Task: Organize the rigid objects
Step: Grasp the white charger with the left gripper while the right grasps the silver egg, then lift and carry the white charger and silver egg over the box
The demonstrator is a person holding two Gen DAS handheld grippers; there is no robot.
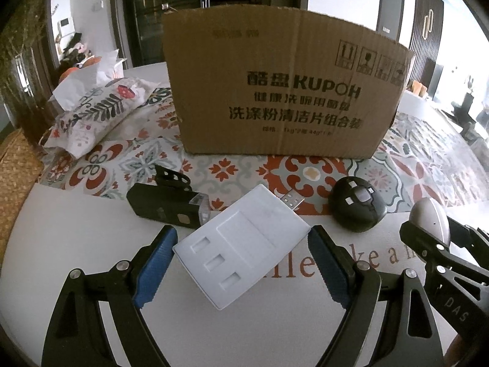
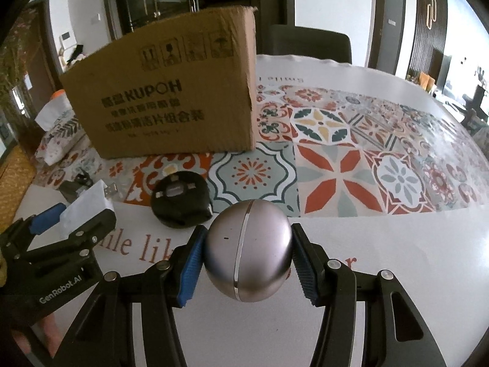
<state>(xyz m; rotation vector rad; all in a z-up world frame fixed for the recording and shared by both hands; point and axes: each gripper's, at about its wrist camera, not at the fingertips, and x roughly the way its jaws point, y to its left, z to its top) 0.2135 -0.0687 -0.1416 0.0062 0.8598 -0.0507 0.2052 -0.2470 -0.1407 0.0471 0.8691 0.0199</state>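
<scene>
My left gripper point(image 1: 241, 257) has its blue pads against both side edges of a white flat USB device point(image 1: 244, 244), shut on it just above the table. My right gripper point(image 2: 247, 253) is shut on a silver egg-shaped gadget point(image 2: 247, 250), also seen in the left wrist view point(image 1: 429, 221). A black round mouse-like device point(image 1: 356, 203) and a black bike light point(image 1: 165, 203) lie on the table ahead. The brown cardboard box point(image 1: 275, 91) stands behind them, also seen in the right wrist view point(image 2: 171, 91).
A patterned tissue pack point(image 1: 94, 113) lies left of the box. The tablecloth point(image 2: 351, 159) has a tiled pattern in the middle and a white border. A woven basket point(image 1: 15, 177) is at the far left edge. A dark chair point(image 2: 308, 42) stands beyond the table.
</scene>
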